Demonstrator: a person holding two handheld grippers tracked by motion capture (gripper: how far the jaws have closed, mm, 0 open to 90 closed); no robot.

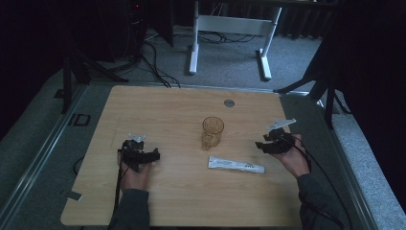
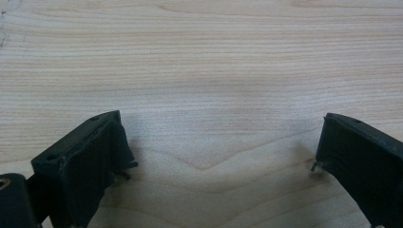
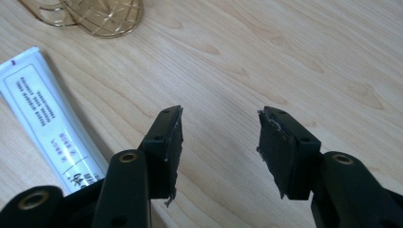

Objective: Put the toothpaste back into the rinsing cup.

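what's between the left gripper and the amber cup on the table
Nothing: in the high view, the wooden table is bare between the left gripper and the amber cup. The white tube lies nearer the person.

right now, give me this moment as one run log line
left gripper: open, empty | right gripper: open, empty | gold wire cup: upright, mid-table | white tube: flat, untouched

Wooden table (image 1: pixel 167 110): cup (image 1: pixel 212 131), tube (image 1: pixel 236 165)

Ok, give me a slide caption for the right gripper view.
Open right gripper over the wooden table, white tube and gold wire cup beyond.
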